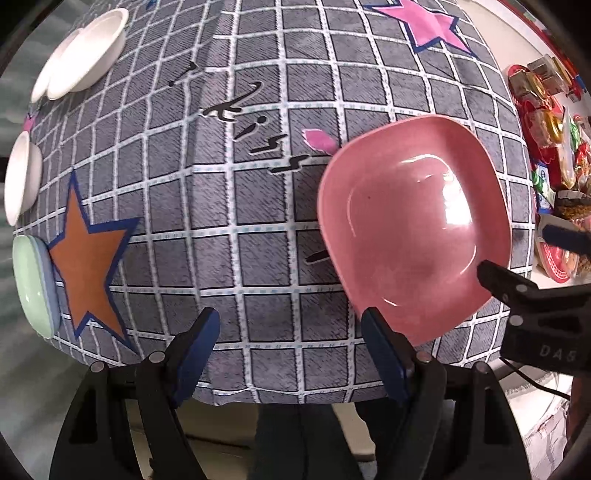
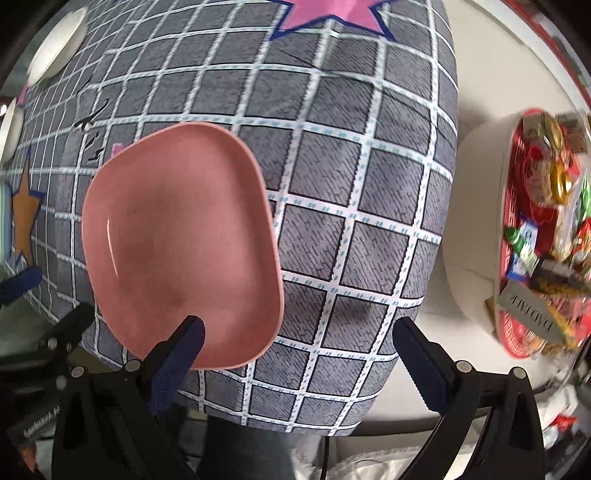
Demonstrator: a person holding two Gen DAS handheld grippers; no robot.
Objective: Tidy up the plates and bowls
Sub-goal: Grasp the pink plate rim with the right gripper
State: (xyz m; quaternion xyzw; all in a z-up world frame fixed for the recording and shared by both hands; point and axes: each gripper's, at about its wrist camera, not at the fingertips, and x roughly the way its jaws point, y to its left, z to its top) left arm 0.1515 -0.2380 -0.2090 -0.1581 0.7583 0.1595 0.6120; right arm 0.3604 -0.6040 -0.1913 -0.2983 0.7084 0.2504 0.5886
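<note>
A pink square plate (image 1: 410,221) lies on the grey checked tablecloth (image 1: 229,206); it also shows in the right wrist view (image 2: 177,251). My left gripper (image 1: 291,350) is open and empty, its right finger at the plate's near left corner. My right gripper (image 2: 299,354) is open and empty, its left finger over the plate's near edge. Two white bowls (image 1: 85,55) sit at the far left, another white bowl (image 1: 22,177) below them, and a pale green plate on a blue one (image 1: 33,284) at the left edge.
A red tray of wrapped snacks (image 2: 546,236) sits on a white surface to the right of the cloth. The cloth has an orange star (image 1: 88,258) and a pink star (image 1: 424,22). The table's near edge is just below the grippers.
</note>
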